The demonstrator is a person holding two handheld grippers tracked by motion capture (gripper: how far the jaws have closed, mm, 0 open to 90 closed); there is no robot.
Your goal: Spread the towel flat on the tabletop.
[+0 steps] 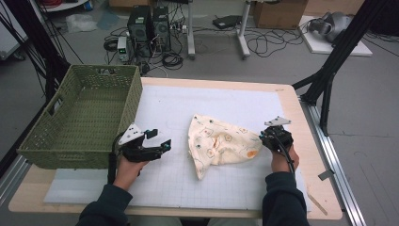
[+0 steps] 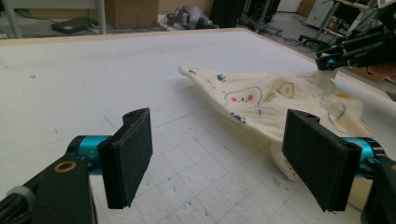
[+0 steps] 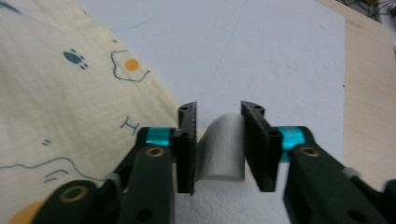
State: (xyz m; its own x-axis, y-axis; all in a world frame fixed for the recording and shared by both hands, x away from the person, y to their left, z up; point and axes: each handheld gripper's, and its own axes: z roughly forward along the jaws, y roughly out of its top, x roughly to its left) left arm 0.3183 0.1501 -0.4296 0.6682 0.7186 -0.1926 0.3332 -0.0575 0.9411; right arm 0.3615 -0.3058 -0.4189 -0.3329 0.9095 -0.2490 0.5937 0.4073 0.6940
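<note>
**Right gripper closing on the cloth's corner tab**

Dark sleeves came in from the bottom of the high view, each hand bearing a gripper over the white gridded mat (image 1: 164,188) on the wooden table (image 1: 324,188). Between them lay the cream printed cloth (image 1: 219,141), soft and rumpled, folded roughly into a triangle. The left gripper (image 1: 159,140) hovered just left of the cloth, apart from it, with the woven green basket (image 1: 80,117) beside it. The right gripper (image 1: 263,136) sat at the cloth's right corner. By my judgement the step in hand was taking hold of that corner, perhaps to fold or lift the cloth.

From the left gripper view, the left gripper (image 2: 224,163) stood wide with nothing between its flat, felt-faced pads; the cloth (image 2: 261,100) draped ahead, thin and limp, printed with paw marks and small faces. The right gripper (image 2: 327,63) met the cloth's far tip.

From the right gripper view, the right gripper (image 3: 219,149) stood narrow around a small white tab (image 3: 224,149) at the cloth's (image 3: 60,102) edge; the ribbed pads looked just short of pressing it. The next move likely called for closing fully, while the left hand took the opposite edge.
</note>
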